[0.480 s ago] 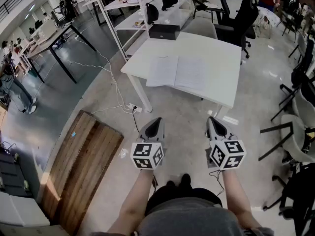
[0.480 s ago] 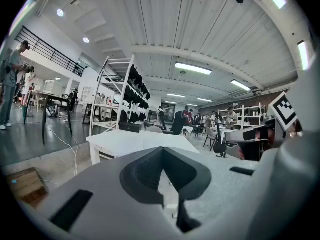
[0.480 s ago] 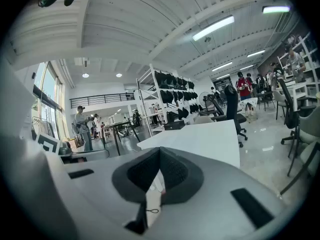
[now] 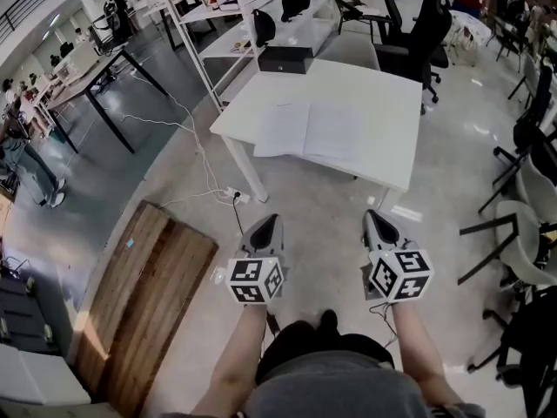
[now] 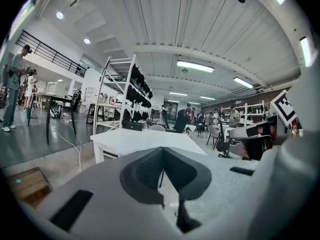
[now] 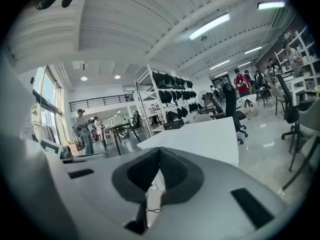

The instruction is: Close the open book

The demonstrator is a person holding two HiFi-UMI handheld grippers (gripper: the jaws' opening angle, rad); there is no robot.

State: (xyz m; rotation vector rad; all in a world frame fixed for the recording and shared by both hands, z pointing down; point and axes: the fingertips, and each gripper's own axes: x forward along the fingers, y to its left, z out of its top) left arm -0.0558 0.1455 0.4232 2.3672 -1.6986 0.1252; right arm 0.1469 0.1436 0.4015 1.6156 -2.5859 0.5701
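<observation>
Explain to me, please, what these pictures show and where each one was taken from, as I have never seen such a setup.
There is no robot here. A person stands on the floor and holds a two-jaw tool in each hand: the left gripper and the right gripper. The cubes with black-and-white squares are part of those tools. The wide picture comes from a camera on the person's head, looking steeply down. The other two come from cameras that ride on each gripper and look out along its jaws. Ahead stands a white table, and an open book lies flat on it. Both grippers are shut with nothing between the jaws, and they are held short of the table.
</observation>
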